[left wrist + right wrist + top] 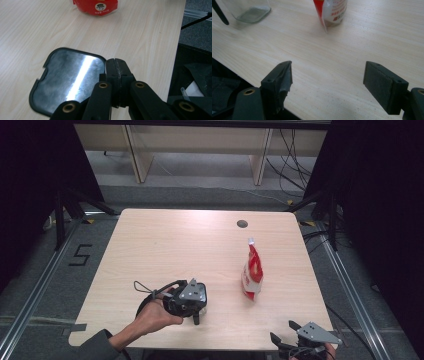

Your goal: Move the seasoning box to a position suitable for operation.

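**Left jaws clamped on a lid's edge, right jaws wide over the near edge**

The left gripper sat low over the pale wooden surface, held in a person's hand that came in from the near left corner. Its jaws were pressed together, and in the left gripper view the left gripper's closed pads pinched the right edge of a flat, rounded-rectangular lid with a black rim and a shiny metallic face. The lid lay level just above or on the surface; I could not tell whether it touched the wood. A small notch showed on its left rim.

Ahead of that lid stood a red and white plastic snack pouch, upright. From above, the pouch stood right of the centre of the surface, well apart from the left gripper and nearer the right gripper.

The right gripper hovered at the near right corner with a grey three-cornered plate on top. Its jaws stood wide apart with nothing between them but bare wood, as the right gripper's own view showed. Farther off in that view sat a clear glass jar with a squarish base, resting on the surface without a lid, and the pouch to its right.

A small dark round hole marked the far side of the surface.
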{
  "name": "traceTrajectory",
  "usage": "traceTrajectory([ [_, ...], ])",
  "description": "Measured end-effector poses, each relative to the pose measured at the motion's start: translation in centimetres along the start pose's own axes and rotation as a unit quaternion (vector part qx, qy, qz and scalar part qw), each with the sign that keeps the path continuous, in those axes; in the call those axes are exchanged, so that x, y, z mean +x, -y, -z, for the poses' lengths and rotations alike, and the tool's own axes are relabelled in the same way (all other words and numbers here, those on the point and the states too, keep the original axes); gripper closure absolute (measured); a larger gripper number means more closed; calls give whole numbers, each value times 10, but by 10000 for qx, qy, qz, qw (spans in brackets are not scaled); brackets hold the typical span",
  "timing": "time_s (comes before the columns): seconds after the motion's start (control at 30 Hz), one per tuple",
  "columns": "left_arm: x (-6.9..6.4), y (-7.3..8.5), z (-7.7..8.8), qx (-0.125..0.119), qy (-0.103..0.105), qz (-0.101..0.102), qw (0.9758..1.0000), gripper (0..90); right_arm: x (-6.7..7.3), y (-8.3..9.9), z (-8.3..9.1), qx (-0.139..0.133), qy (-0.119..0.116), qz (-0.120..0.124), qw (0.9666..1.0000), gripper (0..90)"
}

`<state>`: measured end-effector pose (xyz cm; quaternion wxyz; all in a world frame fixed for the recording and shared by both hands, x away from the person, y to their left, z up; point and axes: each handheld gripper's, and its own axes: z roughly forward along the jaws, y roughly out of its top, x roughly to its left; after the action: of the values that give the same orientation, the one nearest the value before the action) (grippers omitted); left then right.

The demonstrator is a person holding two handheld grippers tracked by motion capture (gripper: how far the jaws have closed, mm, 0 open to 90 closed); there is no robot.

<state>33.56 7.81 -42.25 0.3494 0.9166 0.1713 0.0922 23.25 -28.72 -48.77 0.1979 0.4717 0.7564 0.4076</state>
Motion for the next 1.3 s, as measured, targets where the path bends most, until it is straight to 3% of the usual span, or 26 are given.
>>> traceTrajectory([
  [0.03,0,0,0,0,0,0,10000,891,0,0,0,0,0,0,10000,243],
  [0.07,2,4,6,32,-40,-12,10000,891,-3,0,-1,-38,5,155,9999,244],
  [0.17,3,9,11,37,-84,-63,9999,891,-3,0,-1,-39,4,153,9999,243],
  [0.2,4,13,17,154,-221,-168,9995,891,-3,0,-2,-44,24,190,9998,244],
  [0.33,7,23,25,143,-343,-91,9993,890,-3,0,-2,-32,20,176,9998,244],
  [0.5,1,31,34,-201,-350,120,9991,863,-3,0,-2,-23,-16,131,9999,244],
  [0.53,-3,37,37,-330,-386,195,9985,850,1,1,-1,34,-5,-62,10000,244],
  [0.6,-5,40,37,-390,-431,309,9978,832,0,1,-1,33,-11,-28,10000,244],
  [0.63,-9,47,36,-498,-455,451,9967,816,-3,0,-2,-40,20,172,9998,244],
  [0.73,-15,58,31,-656,-541,883,9925,720,0,1,-1,28,-3,-4,10000,243],
  [0.83,-20,67,25,-785,-563,1117,9890,658,-3,1,-2,-5,-39,125,9999,243],
  [0.87,-22,69,24,-788,-600,1162,9883,637,0,1,-1,56,-39,-59,10000,243],
  [0.97,-28,72,17,-874,-731,1290,9851,578,0,1,-1,61,-45,-37,10000,241],
  [1.0,-30,73,15,-902,-746,1283,9848,566,-2,1,-2,13,-73,112,9999,240],
  [1.1,-34,74,10,-888,-823,1278,9844,531,-1,1,-3,48,-78,132,9999,239],
  [1.17,-35,76,3,-902,-930,1372,9820,532,-1,1,-2,64,-106,98,9999,238],
  [1.23,-36,75,-3,-930,-915,1357,9821,532,-2,1,-3,21,-70,124,9999,238],
  [1.27,-36,75,-5,-902,-921,1257,9837,532,-2,1,-2,8,-55,133,9999,238],
  [1.3,-37,74,-8,-879,-933,1361,9824,534,-2,1,-2,6,-57,129,9999,237],
])
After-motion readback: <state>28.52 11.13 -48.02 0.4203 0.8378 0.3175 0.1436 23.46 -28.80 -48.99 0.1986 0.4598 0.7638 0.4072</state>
